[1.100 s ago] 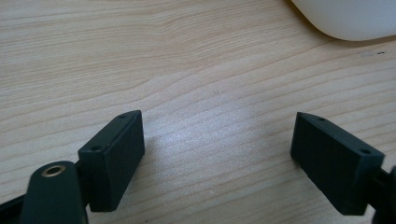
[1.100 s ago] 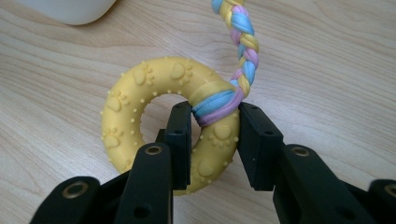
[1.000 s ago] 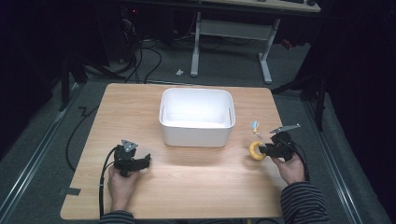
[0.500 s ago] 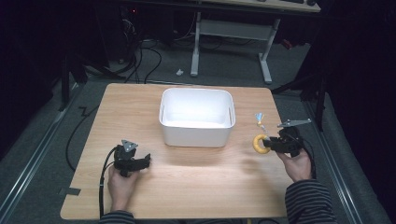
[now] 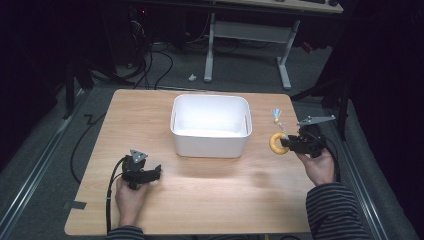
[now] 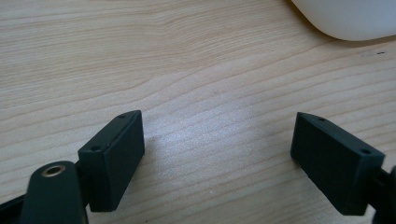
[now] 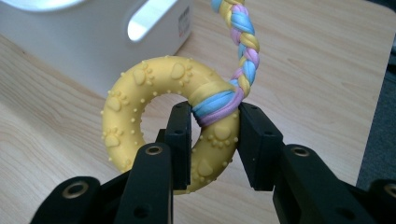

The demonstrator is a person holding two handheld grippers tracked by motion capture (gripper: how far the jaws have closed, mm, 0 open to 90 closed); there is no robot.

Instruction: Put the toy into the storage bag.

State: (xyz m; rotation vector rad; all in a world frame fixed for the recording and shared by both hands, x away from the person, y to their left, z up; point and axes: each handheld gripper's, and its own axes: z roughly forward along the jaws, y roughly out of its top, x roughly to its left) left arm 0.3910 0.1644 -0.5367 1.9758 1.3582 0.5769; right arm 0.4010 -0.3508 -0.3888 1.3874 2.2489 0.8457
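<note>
Nearest the person, the left gripper rests low on the pale wooden table, its black jaws spread wide with bare wood between them and nothing held. Farther out on the person's right, the right gripper is clamped across the band of a yellow rubber ring toy embossed with paw prints, at the place where a braided blue, pink and yellow rope is wrapped around it; one jaw passes through the ring's hole. The ring appears lifted off the table. The white rectangular plastic bin stands at mid-table, just to the left of the held ring and nearer the right hand; a transfer would probably run leftward over its rim.
</note>
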